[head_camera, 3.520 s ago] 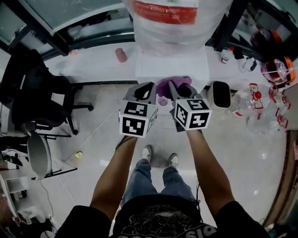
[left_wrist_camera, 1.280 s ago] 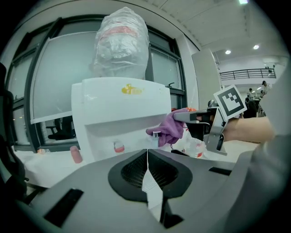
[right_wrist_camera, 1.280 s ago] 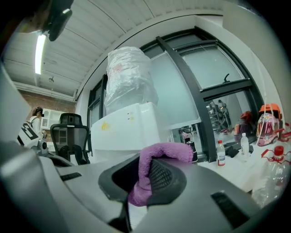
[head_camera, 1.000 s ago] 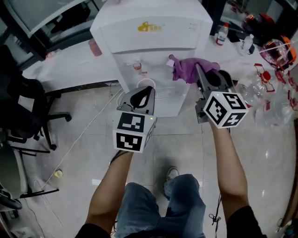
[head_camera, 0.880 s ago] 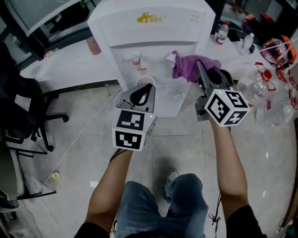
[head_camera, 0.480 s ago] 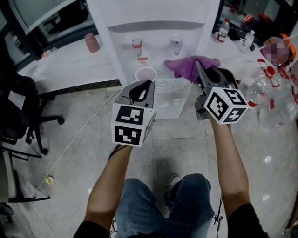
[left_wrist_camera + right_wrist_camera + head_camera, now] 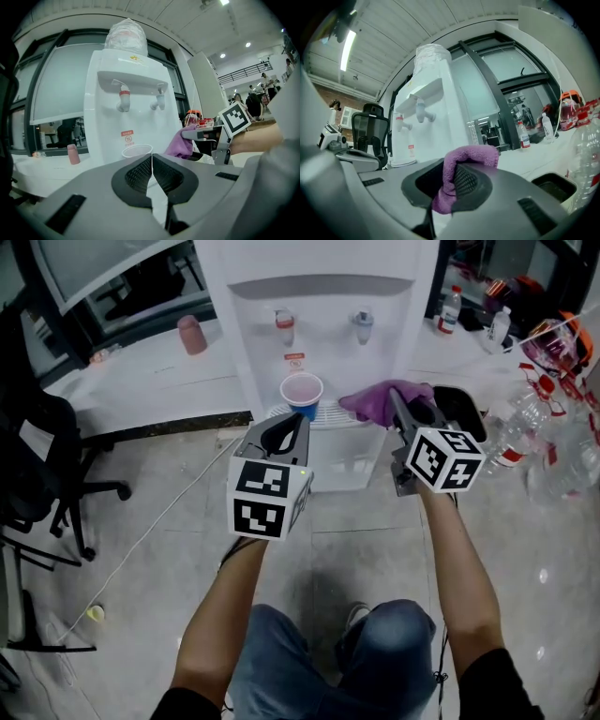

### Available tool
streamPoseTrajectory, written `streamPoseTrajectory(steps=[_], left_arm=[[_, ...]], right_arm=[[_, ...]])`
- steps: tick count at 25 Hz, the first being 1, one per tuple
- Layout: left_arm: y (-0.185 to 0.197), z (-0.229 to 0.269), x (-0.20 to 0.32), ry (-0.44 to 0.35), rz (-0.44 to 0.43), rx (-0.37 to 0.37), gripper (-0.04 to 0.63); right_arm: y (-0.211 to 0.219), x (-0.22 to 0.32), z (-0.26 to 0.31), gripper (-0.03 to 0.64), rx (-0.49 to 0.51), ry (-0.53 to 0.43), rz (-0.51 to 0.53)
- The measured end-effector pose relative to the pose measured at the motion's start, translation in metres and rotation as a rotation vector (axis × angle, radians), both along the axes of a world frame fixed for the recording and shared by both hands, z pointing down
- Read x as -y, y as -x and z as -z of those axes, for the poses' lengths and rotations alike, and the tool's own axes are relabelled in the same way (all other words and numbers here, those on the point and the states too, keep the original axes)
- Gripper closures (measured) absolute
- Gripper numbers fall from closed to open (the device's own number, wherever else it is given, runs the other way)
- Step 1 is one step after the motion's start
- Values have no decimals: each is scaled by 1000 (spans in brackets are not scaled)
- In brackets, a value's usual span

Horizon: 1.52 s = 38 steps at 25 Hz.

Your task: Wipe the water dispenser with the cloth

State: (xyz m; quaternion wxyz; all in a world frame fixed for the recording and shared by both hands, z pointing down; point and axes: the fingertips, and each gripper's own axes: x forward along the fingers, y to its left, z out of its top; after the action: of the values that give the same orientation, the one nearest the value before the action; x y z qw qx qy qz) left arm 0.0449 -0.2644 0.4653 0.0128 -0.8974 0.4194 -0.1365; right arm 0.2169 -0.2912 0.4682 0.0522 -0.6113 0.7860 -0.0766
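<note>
The white water dispenser (image 7: 323, 324) stands ahead, with a red tap (image 7: 284, 322) and a blue tap (image 7: 362, 324); it also fills the left gripper view (image 7: 126, 93) and the right gripper view (image 7: 426, 108). A paper cup (image 7: 302, 395) sits on its drip tray. My right gripper (image 7: 398, 418) is shut on the purple cloth (image 7: 377, 399), held off the dispenser's lower right front; the cloth (image 7: 454, 176) drapes over its jaws. My left gripper (image 7: 286, 432) is shut and empty, below the cup.
A pink cup (image 7: 191, 334) sits on the white ledge (image 7: 150, 371) left of the dispenser. Black office chairs (image 7: 37, 465) stand at the left. Plastic bottles (image 7: 525, 442) and red-capped clutter lie at the right. A black bin (image 7: 459, 413) is behind the right gripper.
The view has dropped from the dispenser's top to its taps and drip tray. The right gripper with the cloth came off the dispenser's right front and moved lower. The left gripper stayed shut.
</note>
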Motion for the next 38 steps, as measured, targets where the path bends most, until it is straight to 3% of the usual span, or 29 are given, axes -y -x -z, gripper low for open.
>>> streamPoseTrajectory(steps=[8,22,38], left_arm=[[12,2,0,-7,28,6,567],[36,71,5,-78,82,-16,567],[101,107,9,-136,205,-20,566]], right_arm=[[7,-2,-5,575,-15,12,20],[101,-37,150,575,-104,-231,244],[219,1,240,577,-47,-312,453]])
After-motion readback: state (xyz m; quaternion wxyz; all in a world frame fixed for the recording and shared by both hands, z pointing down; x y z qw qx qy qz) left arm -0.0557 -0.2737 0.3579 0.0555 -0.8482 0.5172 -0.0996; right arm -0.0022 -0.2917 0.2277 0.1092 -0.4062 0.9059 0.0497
